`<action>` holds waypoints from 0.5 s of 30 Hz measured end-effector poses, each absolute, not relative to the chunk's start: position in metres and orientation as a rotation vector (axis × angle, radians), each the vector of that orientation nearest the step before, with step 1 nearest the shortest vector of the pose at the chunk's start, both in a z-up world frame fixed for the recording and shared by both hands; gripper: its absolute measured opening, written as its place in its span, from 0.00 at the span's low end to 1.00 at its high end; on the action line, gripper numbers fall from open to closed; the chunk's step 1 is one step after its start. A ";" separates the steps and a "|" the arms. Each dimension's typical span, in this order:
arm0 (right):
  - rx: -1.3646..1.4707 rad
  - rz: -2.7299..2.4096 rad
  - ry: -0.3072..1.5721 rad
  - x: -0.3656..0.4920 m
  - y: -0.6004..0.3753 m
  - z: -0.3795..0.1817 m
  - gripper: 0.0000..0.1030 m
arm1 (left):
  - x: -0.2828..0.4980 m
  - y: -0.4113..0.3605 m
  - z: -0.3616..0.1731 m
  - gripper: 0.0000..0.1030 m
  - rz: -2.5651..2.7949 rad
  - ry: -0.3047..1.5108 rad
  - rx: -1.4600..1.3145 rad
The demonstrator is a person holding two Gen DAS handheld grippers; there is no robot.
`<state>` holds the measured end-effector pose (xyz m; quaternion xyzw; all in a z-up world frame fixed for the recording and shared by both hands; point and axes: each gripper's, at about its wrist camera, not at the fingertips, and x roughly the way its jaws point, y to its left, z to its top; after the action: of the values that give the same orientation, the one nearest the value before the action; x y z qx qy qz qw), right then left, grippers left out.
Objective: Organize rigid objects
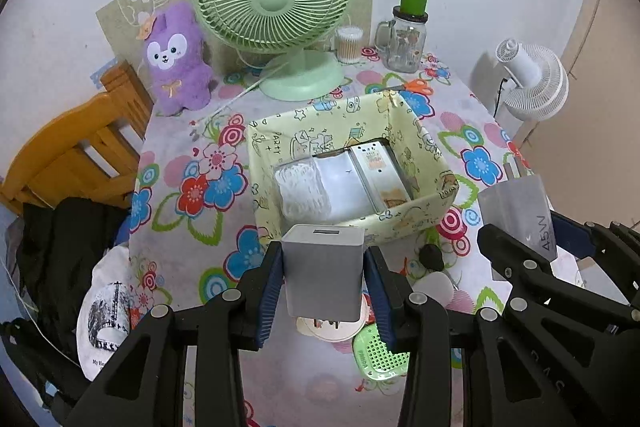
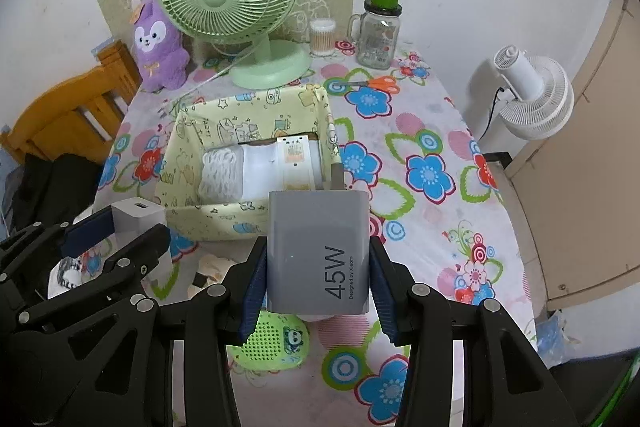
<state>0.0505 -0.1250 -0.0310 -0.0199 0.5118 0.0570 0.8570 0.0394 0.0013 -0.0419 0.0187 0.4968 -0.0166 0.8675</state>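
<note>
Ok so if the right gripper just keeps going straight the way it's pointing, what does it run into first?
Probably the near wall of the yellow fabric box. The right gripper, shut on the 45W charger, points down and forward toward that box. Depth is unclear, so the charger could instead clear the rim and land inside.

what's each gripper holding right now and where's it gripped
Left gripper: small grey charger cube, pinched across two opposite sides. Right gripper: grey 45W charger, clamped by its narrow side edges.
</note>
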 end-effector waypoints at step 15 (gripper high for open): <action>-0.070 0.156 1.075 0.076 -0.107 -0.026 0.49 | 0.059 0.017 -0.038 0.40 -0.002 1.038 0.000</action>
<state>0.0765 -0.1073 -0.0260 -0.0332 0.5115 0.0743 0.8554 0.0587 0.0173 -0.0376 0.0001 0.4958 -0.0011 0.8684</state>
